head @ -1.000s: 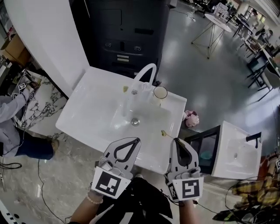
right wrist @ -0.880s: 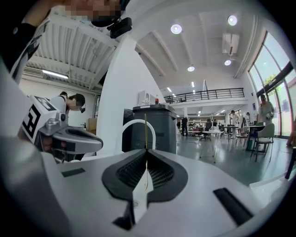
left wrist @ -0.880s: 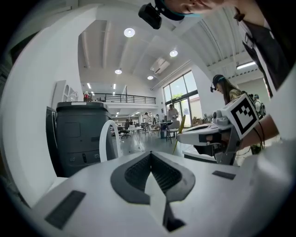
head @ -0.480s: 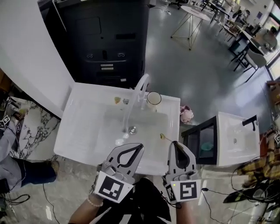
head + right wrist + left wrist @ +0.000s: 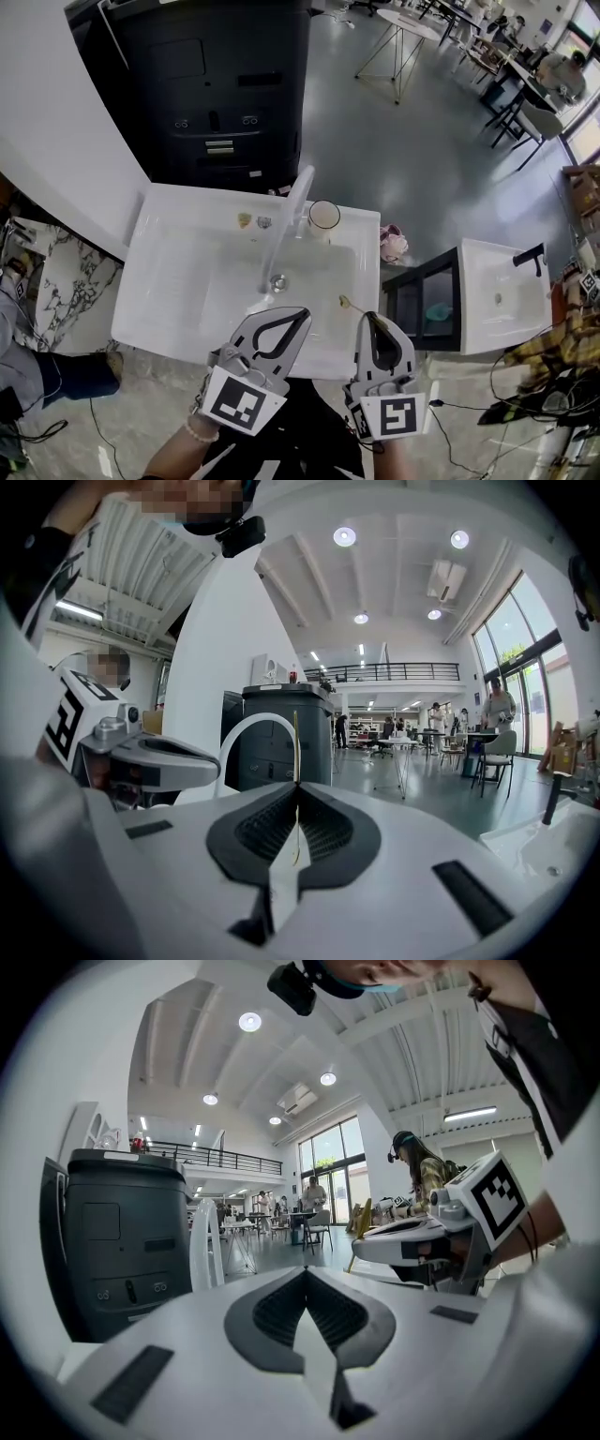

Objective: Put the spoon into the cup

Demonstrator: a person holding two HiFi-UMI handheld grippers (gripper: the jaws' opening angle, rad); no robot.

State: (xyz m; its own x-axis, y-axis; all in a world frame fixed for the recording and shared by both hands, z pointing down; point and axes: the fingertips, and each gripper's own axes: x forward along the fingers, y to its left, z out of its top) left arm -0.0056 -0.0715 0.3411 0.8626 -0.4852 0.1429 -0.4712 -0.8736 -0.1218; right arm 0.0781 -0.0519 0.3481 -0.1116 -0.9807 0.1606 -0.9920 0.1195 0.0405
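2 grippers hover over the near rim of the white sink (image 5: 169,281). Left gripper (image 5: 302,313): jaws pressed together, nothing between them. Right gripper (image 5: 368,319): jaws clamped on the thin spoon (image 5: 348,303), which projects beyond the tips over the basin's right side. The cup (image 5: 323,217) stands upright on the rear ledge, just right of the faucet (image 5: 286,220), well apart from the spoon.

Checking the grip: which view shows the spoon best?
The right gripper view: the spoon stands edge-on, clamped between the shut jaws. The head view shows only its end poking past the right gripper. The left gripper view misses it.
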